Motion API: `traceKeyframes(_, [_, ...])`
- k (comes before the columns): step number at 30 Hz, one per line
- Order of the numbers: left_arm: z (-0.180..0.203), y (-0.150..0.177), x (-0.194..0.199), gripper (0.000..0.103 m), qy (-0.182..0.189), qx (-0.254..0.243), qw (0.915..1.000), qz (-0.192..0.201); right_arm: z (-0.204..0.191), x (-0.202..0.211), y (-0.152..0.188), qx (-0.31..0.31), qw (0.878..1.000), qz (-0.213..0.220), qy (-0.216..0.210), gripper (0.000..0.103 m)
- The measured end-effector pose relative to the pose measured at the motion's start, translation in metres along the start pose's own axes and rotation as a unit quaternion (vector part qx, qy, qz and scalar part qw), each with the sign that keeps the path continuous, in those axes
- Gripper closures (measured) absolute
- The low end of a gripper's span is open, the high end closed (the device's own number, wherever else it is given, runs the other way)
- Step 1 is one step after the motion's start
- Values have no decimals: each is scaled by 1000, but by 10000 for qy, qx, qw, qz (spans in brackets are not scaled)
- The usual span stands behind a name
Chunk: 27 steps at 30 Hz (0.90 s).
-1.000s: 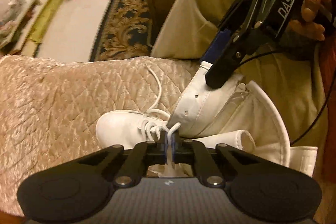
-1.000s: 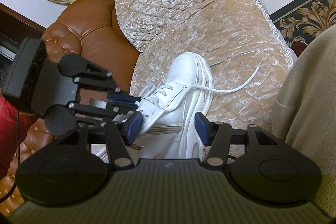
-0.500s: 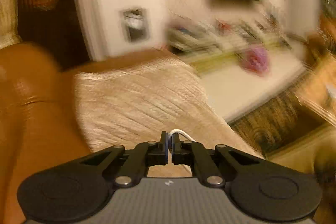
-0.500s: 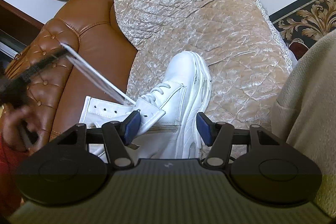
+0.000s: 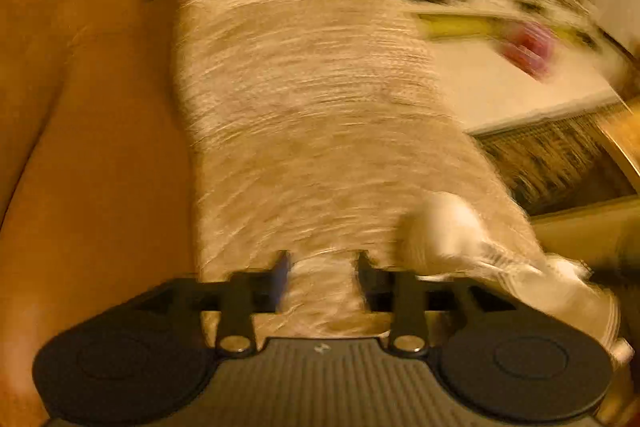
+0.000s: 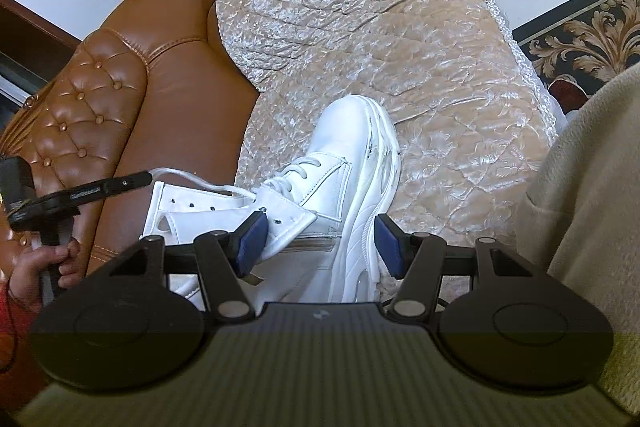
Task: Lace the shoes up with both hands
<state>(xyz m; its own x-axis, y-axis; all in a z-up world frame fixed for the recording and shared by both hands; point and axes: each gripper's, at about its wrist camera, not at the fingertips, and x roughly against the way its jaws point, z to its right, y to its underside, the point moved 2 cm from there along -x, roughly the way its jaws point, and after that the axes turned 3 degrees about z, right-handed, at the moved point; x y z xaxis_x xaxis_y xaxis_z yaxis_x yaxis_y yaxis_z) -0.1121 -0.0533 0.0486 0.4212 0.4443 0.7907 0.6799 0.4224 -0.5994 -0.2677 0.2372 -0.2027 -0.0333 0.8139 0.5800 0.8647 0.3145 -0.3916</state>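
Observation:
A white high-top shoe (image 6: 352, 179) lies on the beige quilted cover (image 6: 380, 27); in the blurred left wrist view it is a white smear (image 5: 452, 227) at the right. My right gripper (image 6: 320, 241) is open just above the shoe's ankle, one blue pad over the collar flap and the other beside the sole. A white lace (image 6: 192, 181) runs from the eyelets toward the tip of my left gripper (image 6: 100, 187), seen edge-on at the left. In its own view the left gripper (image 5: 322, 267) has its jaws opening, with only the cover showing between them.
A brown tufted leather sofa arm (image 6: 100, 99) rises left of the cover. A hand (image 6: 44, 259) holds the left gripper's handle. A beige trouser leg (image 6: 592, 187) fills the right side. A patterned rug (image 6: 580, 35) lies beyond the sofa's edge.
The left gripper swung up and left away from the shoe, rolling and drawing the lace taut, then its jaws parted and the lace left the gap. The right gripper kept still.

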Motion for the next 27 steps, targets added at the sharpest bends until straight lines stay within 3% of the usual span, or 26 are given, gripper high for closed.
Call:
traceKeyframes(1, [17, -8, 2, 29, 24, -467, 9989, 44, 0, 0, 0, -3, 10000, 5, -2, 37])
traceKeyframes(4, [60, -28, 9, 29, 200, -1560, 9871, 306, 0, 0, 0, -12, 10000, 27, -14, 37])
traceKeyframes(7, [104, -39, -3, 54, 924, -2406, 9661, 164, 0, 1, 1, -12, 10000, 42, -20, 37])
traceKeyframes(9, [130, -41, -19, 59, 1397, -2939, 9455, -93, 0, 1, 1, -11, 10000, 44, -23, 37])
traceKeyframes(11, [142, -39, -38, 69, 1676, -3249, 9298, -435, 0, 1, 1, -14, 10000, 49, -30, 37])
traceKeyframes(16, [152, -34, -66, 71, 2356, -3589, 8972, -1038, 1, 3, 1, -11, 10000, 56, -35, 37])
traceKeyframes(19, [153, -34, -79, 72, 2386, -3701, 8890, -1255, 2, 2, 0, -57, 9999, 41, -77, 37])
traceKeyframes(24, [154, -35, -88, 72, 2457, -3668, 8849, -1487, 6, 1, -2, -149, 9998, 38, -126, 37])
traceKeyframes(27, [155, -28, -84, 88, 2458, -3652, 8858, -1471, 6, 1, -2, -145, 9998, 34, -118, 37])
